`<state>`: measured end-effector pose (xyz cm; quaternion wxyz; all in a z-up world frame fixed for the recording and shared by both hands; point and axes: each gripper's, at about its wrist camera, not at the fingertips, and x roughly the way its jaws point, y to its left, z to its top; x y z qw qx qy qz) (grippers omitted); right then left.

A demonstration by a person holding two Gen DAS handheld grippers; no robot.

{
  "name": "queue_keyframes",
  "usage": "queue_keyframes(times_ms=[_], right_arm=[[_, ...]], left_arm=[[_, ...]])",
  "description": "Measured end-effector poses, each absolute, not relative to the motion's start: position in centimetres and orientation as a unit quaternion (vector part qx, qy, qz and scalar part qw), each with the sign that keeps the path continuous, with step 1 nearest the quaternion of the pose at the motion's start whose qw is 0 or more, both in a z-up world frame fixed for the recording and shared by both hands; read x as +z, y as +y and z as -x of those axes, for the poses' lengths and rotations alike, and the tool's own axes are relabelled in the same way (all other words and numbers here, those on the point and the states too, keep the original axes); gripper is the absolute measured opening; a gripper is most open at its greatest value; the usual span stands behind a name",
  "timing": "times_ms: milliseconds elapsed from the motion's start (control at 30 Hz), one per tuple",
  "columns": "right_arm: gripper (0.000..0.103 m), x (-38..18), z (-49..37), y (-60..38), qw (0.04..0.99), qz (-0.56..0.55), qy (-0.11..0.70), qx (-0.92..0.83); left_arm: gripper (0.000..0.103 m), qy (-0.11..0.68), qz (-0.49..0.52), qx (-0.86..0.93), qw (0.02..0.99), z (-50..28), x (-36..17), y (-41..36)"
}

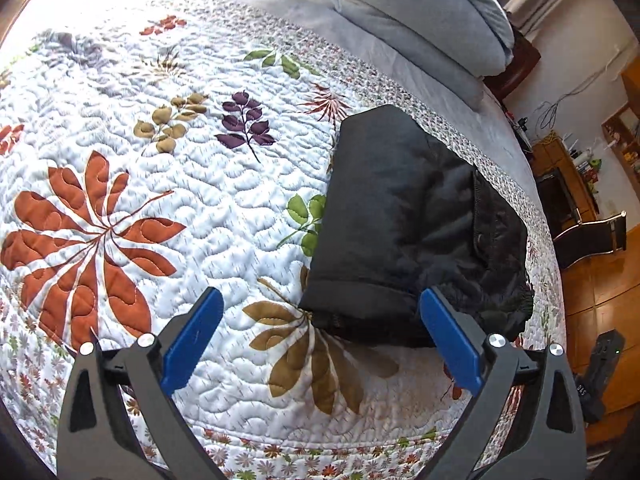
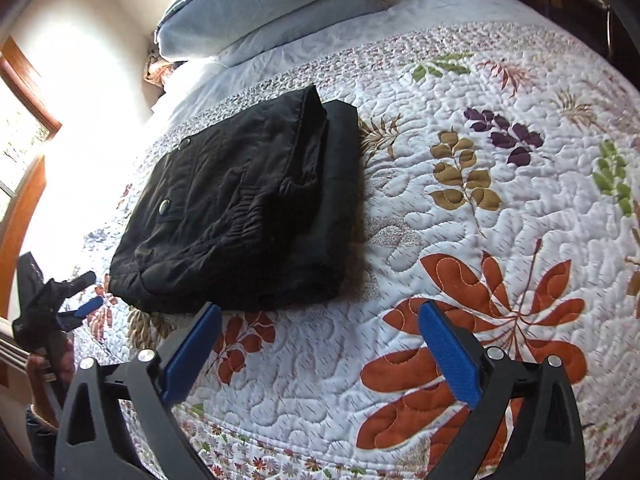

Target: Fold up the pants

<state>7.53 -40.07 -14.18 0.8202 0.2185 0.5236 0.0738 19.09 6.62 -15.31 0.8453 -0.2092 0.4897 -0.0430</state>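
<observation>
The black pants [image 1: 404, 224] lie folded into a compact rectangular bundle on the floral quilt [image 1: 168, 184]. In the right wrist view the pants [image 2: 240, 208] show a pocket flap with metal snaps on top. My left gripper [image 1: 320, 320] is open and empty, its right finger just in front of the bundle's near edge. My right gripper [image 2: 320, 332] is open and empty, hovering over the quilt [image 2: 460, 240] just in front of the bundle. The left gripper also shows at the far left of the right wrist view [image 2: 86, 294].
A folded light blue duvet [image 1: 416, 20] lies at the head of the bed, also in the right wrist view [image 2: 260, 4]. A wooden floor, a chair [image 1: 588, 236] and shelves lie past the bed's right edge. A window [image 2: 20, 136] is at the left.
</observation>
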Motion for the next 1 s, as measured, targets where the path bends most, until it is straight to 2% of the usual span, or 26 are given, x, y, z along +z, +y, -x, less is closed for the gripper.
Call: queue_keyframes(times_ms=[300, 500, 700, 1000], right_arm=[[0.099, -10.5, -3.6, -35.7, 0.830, -0.156, 0.534, 0.028], [0.099, -8.2, -1.6, -33.1, 0.833, -0.132, 0.538, 0.007], [0.099, -5.9, 0.0, -32.0, 0.845, -0.117, 0.522, -0.002], [0.099, -3.8, 1.9, -31.9, 0.854, -0.094, 0.512, -0.019]], left_arm=[[0.100, 0.475, 0.098, -0.047, 0.873, -15.4, -12.4, 2.3], [0.100, 0.463, 0.105, -0.064, 0.878, -12.1, -10.4, 1.8], [0.100, 0.447, 0.071, -0.048, 0.891, -9.8, -8.4, 1.5], [0.100, 0.438, 0.046, -0.044, 0.897, -7.3, -7.5, 1.9]])
